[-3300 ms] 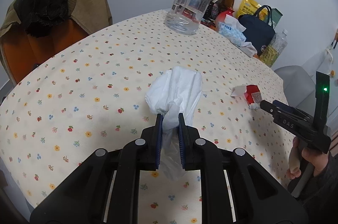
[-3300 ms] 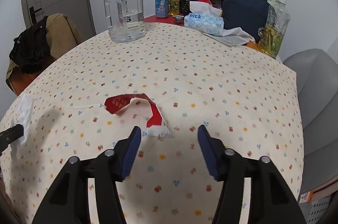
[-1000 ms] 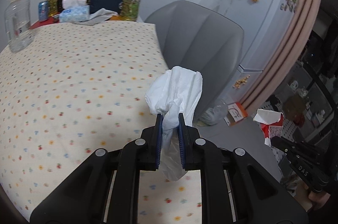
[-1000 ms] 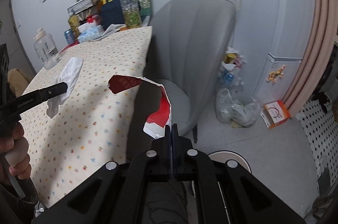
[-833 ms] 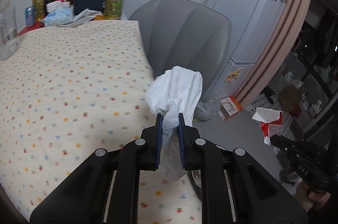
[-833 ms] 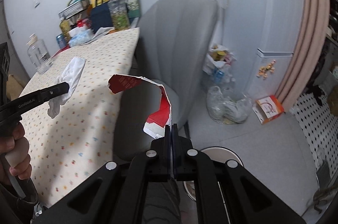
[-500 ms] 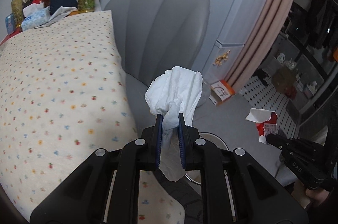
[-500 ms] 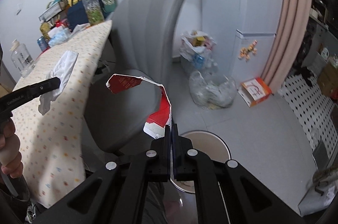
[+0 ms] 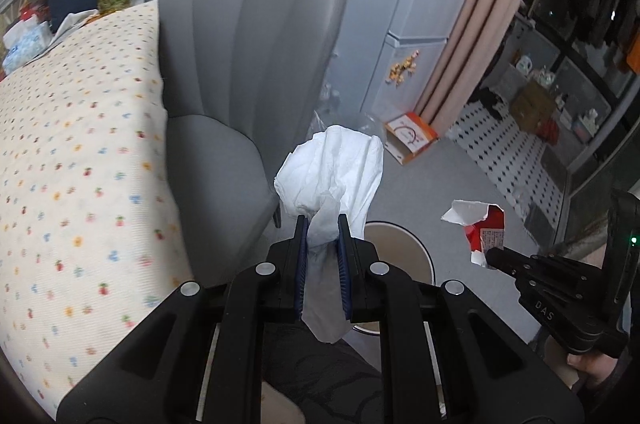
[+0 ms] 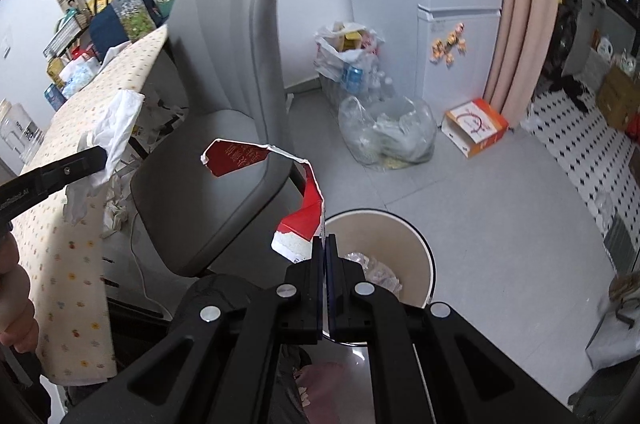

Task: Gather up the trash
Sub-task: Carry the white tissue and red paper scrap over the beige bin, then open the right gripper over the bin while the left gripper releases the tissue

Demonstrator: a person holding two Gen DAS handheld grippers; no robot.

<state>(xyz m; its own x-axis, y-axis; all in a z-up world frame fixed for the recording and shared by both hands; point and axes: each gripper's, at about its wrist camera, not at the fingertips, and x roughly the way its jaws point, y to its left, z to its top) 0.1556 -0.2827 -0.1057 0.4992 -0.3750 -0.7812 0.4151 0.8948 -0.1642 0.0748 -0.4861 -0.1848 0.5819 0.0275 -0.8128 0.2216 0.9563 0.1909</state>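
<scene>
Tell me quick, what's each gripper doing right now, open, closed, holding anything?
Left gripper: closed on the crumpled white tissue.
Right gripper: closed on the torn red and white wrapper, above the trash bin.

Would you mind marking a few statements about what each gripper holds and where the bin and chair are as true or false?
1. The left gripper is shut on a crumpled white tissue. True.
2. The right gripper is open and empty. False: it is shut on a torn red and white wrapper.
3. A round trash bin stands on the floor below the grippers. True.
4. The bin is empty. False: crumpled trash shows inside it.
5. The grey chair stands beside the table with the flowered cloth. True.
</scene>
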